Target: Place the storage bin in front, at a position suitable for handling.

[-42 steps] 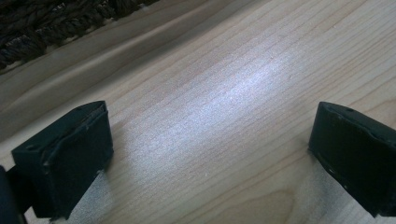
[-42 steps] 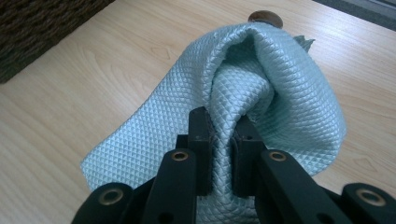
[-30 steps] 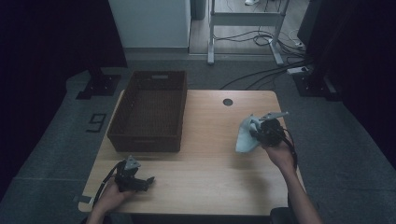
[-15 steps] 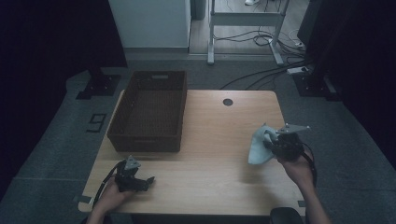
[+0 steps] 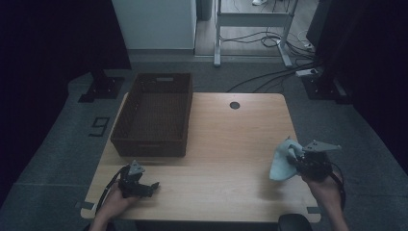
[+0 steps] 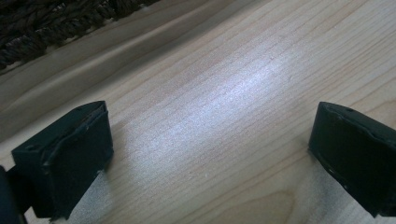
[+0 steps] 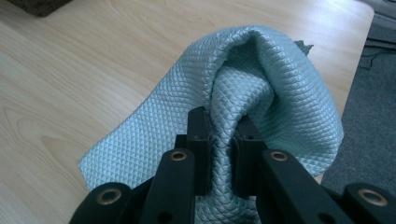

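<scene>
Right claw (image 5: pixel 294 155) shifted toward near-right counter (image 5: pixel 231 139) corner, clenched on teal cloth (image 5: pixel 281 163) hanging near right edge. Left claw (image 5: pixel 153 185) released, parked near front edge; bare counter between. Basket (image 5: pixel 154 144) far-left.

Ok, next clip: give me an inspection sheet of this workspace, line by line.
Surface: wooden table, with a round hole near the far edge.
Job's things: pale blue cloth, bunched and lifted at the table's right edge.
Clutter: dark woven basket at far left; nothing seen inside.
Grippers: right hand-held gripper shut on the cloth; left hand-held gripper open, resting on the table.
Cables: several on the floor beyond the table.
Surroundings: grey floor, metal frame, white cabinet.
</scene>
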